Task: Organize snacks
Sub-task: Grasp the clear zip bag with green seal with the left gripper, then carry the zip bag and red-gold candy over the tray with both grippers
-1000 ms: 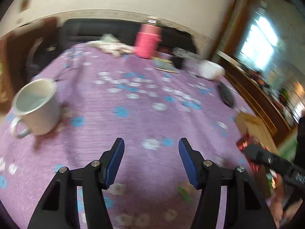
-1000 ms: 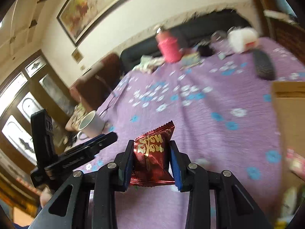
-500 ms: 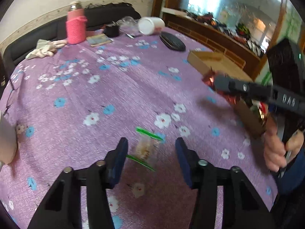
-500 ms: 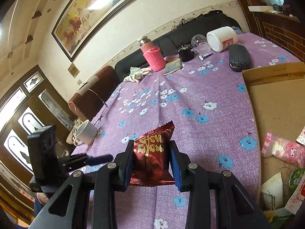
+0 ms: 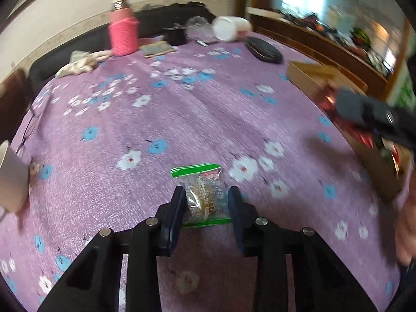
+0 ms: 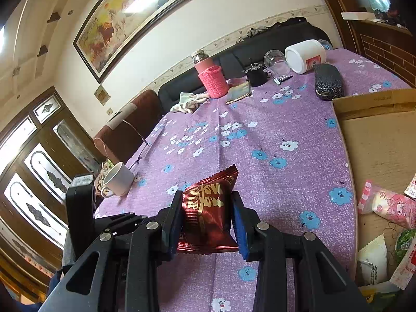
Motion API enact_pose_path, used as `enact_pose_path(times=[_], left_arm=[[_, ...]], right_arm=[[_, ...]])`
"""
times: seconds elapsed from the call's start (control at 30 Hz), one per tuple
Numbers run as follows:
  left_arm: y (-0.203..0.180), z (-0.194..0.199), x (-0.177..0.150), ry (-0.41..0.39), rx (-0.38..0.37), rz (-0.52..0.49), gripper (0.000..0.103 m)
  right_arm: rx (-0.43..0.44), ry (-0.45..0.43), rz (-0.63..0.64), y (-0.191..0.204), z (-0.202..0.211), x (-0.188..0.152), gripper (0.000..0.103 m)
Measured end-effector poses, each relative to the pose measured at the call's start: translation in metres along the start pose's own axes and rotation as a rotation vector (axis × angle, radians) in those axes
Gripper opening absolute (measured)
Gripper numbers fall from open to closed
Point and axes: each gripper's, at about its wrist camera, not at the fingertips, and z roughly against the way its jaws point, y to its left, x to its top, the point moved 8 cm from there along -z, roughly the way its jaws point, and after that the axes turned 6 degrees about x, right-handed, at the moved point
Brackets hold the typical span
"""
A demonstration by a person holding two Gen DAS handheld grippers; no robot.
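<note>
The middle of the purple flowered tablecloth lay bare, giving open room. A white mug stood near its left edge; a cardboard box of snacks sat at the right edge. The left gripper had just been closing, its pads at the sides of a clear green-edged packet lying on the cloth. The right gripper was clamped on a red foil packet, raised above the cloth.

Clear green-edged snack packet flat on tablecloth.
</note>
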Motion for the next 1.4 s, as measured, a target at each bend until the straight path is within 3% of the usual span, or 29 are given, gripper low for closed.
enact_pose_path(times=[0.2, 0.33, 0.6, 0.77, 1.23, 1.4], left_arm=[[0.021, 0.005, 0.009, -0.046, 0.062, 0.128, 0.032], [0.036, 0.017, 0.015, -0.113, 0.141, 0.160, 0.032], [0.045, 0.015, 0.016, -0.089, 0.087, 0.217, 0.032], [0.046, 0.014, 0.014, -0.083, 0.101, 0.212, 0.031], [0.029, -0.002, 0.004, -0.003, 0.090, 0.130, 0.033], [0.031, 0.005, 0.008, -0.043, 0.068, 0.154, 0.022]], right_arm=[[-0.042, -0.005, 0.064, 0.007, -0.001, -0.003, 0.038], [-0.057, 0.002, 0.096, 0.011, -0.004, -0.005, 0.038], [-0.065, 0.006, 0.098, 0.010, -0.006, -0.006, 0.038], [-0.065, 0.010, 0.098, 0.010, -0.006, -0.007, 0.038], [-0.060, 0.020, 0.098, 0.010, -0.010, -0.009, 0.038], [-0.061, 0.019, 0.098, 0.010, -0.010, -0.008, 0.038]])
